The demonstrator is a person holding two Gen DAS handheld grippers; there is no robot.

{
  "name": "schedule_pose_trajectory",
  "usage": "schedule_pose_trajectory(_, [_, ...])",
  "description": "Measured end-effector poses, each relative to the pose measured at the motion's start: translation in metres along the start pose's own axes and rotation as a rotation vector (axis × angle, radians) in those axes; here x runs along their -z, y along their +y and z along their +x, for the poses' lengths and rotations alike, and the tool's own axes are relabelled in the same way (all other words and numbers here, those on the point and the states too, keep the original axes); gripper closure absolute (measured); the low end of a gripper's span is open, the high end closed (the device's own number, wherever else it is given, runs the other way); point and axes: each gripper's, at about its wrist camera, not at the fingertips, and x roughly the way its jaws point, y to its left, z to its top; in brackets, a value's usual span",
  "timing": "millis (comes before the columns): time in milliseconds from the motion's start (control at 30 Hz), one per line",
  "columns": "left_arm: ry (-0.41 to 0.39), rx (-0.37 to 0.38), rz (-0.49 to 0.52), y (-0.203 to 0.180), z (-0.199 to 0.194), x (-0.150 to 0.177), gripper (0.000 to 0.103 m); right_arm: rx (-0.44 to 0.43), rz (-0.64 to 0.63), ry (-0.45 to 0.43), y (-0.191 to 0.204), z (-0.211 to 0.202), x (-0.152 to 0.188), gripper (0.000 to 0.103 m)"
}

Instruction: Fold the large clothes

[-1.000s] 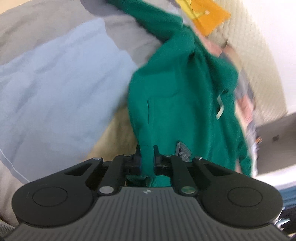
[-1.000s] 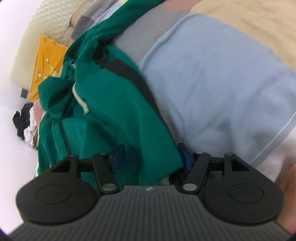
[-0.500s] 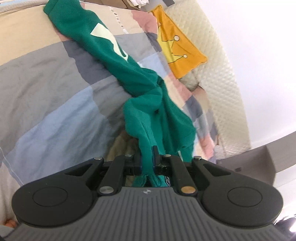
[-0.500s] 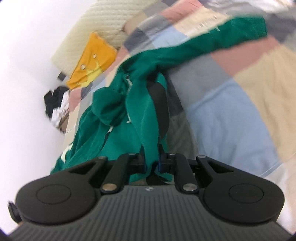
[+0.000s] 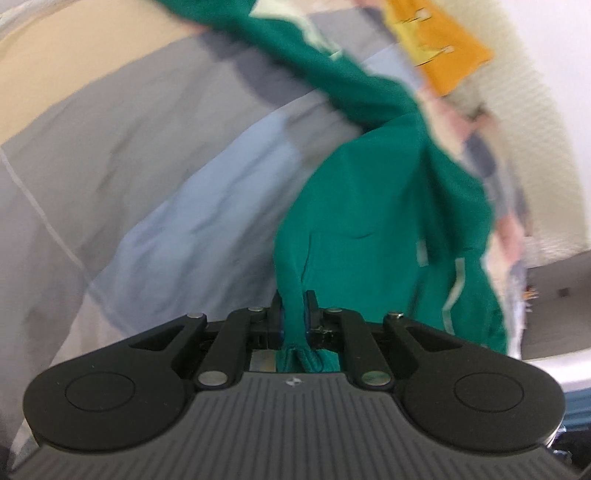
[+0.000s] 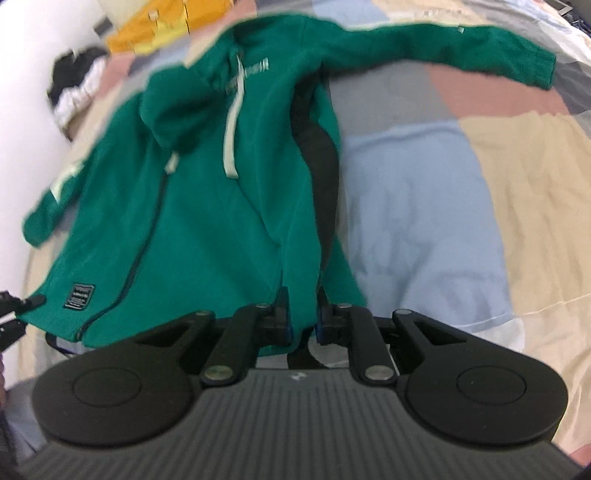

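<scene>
A green zip hoodie [image 6: 207,192] with white drawstrings lies stretched out over a patchwork bedspread [image 6: 417,206]. One sleeve [image 6: 480,51] reaches to the far right. My right gripper [image 6: 302,306] is shut on the hoodie's bottom hem. My left gripper [image 5: 293,310] is shut on another part of the hem of the hoodie [image 5: 376,229], which hangs bunched from it. The left gripper's tip [image 6: 14,310] shows at the left edge of the right wrist view.
An orange cushion [image 5: 439,40] leans on the quilted cream headboard [image 5: 524,110]. The cushion also shows in the right wrist view [image 6: 162,26]. A black and white pile of clothes [image 6: 74,88] lies by the wall. The bedspread [image 5: 129,177] fills the left.
The right gripper went from open to shut on the hem. Both grippers pulled back and apart, and the crumpled hoodie spread out with its sleeve extended.
</scene>
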Motion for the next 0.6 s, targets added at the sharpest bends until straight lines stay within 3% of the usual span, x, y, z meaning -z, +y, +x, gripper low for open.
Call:
schedule_pose_trajectory(100, [0.030,-0.057,0.007,0.003,0.012,-0.004,0.092,0.036,-0.044,0.029,0.010,0.010,0.002,0.087])
schedule_pose_trajectory(333, [0.057,-0.093,0.051,-0.004,0.007,-0.002,0.086,0.059,-0.051,0.032,0.012,0.005,0.001,0.081])
schedule_pose_trajectory(367, [0.063,-0.112,0.070,-0.008,0.006,-0.003,0.080,0.054,-0.039,0.026,0.012,0.001,0.003,0.079])
schedule_pose_trajectory(467, [0.066,-0.109,0.099,-0.010,-0.002,-0.005,0.044,0.041,-0.011,0.020,0.010,-0.006,0.005,0.063])
schedule_pose_trajectory(600, [0.013,-0.092,0.169,-0.023,-0.023,-0.003,0.040,0.005,0.027,-0.026,0.011,-0.021,0.003,0.045])
